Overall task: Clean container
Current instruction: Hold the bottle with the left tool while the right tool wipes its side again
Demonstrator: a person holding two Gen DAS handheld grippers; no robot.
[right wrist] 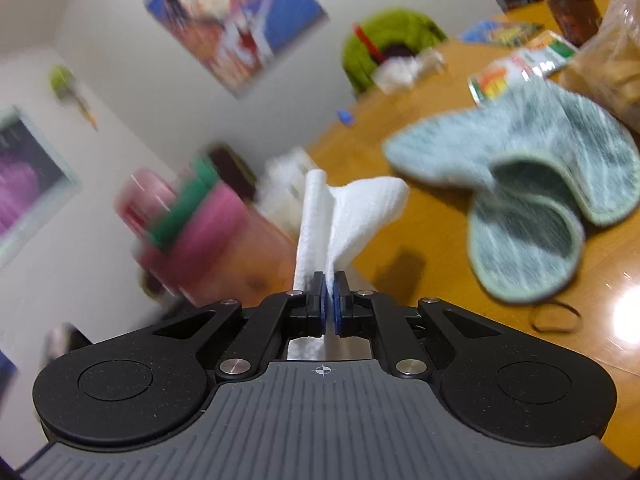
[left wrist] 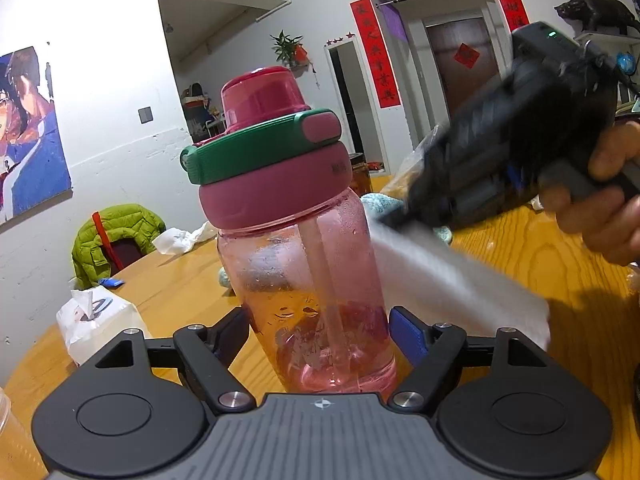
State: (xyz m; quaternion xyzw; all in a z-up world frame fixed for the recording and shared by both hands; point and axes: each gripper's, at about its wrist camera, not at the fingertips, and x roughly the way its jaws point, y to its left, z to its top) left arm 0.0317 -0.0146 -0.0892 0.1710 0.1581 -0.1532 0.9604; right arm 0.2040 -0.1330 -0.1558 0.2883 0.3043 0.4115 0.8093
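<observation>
A clear pink water bottle (left wrist: pixel 312 280) with a pink and green lid (left wrist: pixel 264 140) stands on the wooden table (left wrist: pixel 540 264), with liquid and a straw inside. My left gripper (left wrist: pixel 320 336) is shut on its lower body, both pads against its sides. My right gripper (left wrist: pixel 384 220), held by a hand (left wrist: pixel 600 208), comes in blurred from the right. It is shut on a white paper towel (left wrist: pixel 460 280) whose edge meets the bottle's right side. In the right wrist view the gripper (right wrist: pixel 330 292) pinches the towel (right wrist: pixel 344 216), and the bottle (right wrist: pixel 208 232) is a blur to the left.
A light blue cloth (right wrist: pixel 520 184) lies crumpled on the table behind the towel. A tissue pack (left wrist: pixel 96 320) and a plastic cup (left wrist: pixel 8 440) sit at the left. A green jacket (left wrist: pixel 116 232) hangs on a chair. A jar (left wrist: pixel 360 176), snack packets (right wrist: pixel 516 68), a bag (right wrist: pixel 616 52) and a rubber band (right wrist: pixel 554 316) lie around.
</observation>
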